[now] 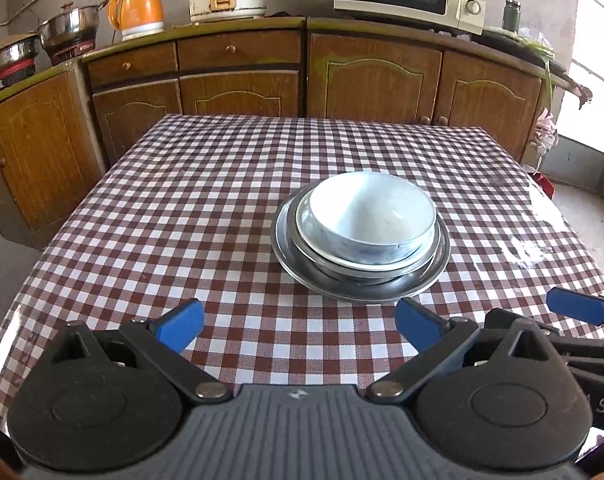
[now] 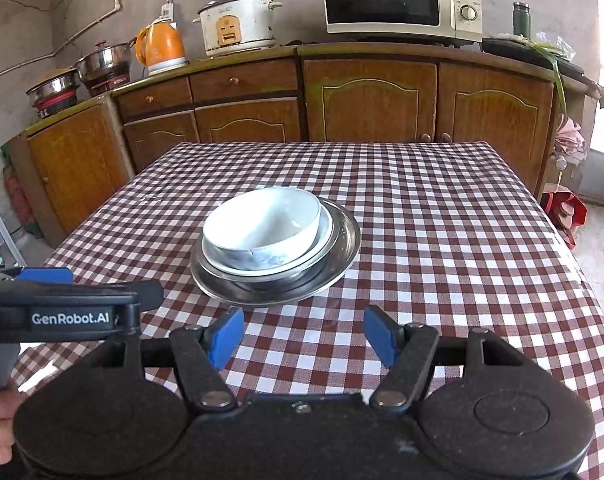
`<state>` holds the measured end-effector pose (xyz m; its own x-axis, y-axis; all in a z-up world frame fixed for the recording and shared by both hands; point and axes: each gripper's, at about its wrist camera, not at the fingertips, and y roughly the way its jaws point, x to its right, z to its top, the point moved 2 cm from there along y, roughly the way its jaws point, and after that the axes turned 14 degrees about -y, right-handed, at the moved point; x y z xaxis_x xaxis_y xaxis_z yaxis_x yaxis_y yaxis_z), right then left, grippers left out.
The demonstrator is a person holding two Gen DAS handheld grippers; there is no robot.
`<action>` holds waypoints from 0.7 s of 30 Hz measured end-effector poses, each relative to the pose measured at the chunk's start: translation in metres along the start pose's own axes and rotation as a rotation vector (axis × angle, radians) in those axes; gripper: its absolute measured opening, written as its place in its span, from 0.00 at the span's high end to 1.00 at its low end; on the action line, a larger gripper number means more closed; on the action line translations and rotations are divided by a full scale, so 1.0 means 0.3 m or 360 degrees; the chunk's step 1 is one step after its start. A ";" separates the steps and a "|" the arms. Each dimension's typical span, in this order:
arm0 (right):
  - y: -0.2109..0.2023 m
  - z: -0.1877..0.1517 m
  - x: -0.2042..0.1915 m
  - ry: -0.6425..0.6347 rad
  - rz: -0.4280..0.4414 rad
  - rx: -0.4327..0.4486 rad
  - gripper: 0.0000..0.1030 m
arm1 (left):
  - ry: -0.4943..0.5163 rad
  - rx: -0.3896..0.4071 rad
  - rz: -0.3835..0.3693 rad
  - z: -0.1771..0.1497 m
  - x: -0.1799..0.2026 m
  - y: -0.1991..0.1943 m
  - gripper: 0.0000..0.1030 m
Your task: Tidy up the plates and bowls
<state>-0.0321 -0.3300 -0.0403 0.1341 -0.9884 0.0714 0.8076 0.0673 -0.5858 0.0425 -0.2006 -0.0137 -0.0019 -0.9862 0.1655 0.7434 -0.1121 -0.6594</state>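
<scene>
Left wrist view: my left gripper (image 1: 300, 326) jaws apart, nothing between. White bowl (image 1: 371, 216) sat nested on plates (image 1: 357, 284), mid checkered table (image 1: 182, 200). My right gripper (image 2: 303, 334) jaws apart too, holding nothing, short of stack.

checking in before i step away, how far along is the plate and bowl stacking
Done, by the look of it: the white bowl sits nested in a white plate, which rests on the metal plate as one stack on the checked table. In hand: nothing; the left gripper and right gripper are both open and empty, short of the stack. Left: no other loose dishes show on the table.
</scene>
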 end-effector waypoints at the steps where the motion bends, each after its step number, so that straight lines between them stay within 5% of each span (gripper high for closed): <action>1: -0.001 0.000 0.000 0.0001 -0.0001 0.0002 0.23 | 0.0003 0.0004 0.0000 -0.002 0.000 -0.005 0.00; 21: 0.002 -0.004 0.005 0.0034 0.0004 -0.0006 0.23 | -0.0006 -0.0013 -0.0007 -0.003 0.001 0.003 0.00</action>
<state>-0.0321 -0.3315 -0.0416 0.1241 -0.9909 0.0527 0.8052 0.0695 -0.5890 0.0427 -0.2011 -0.0149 -0.0027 -0.9852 0.1712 0.7381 -0.1175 -0.6644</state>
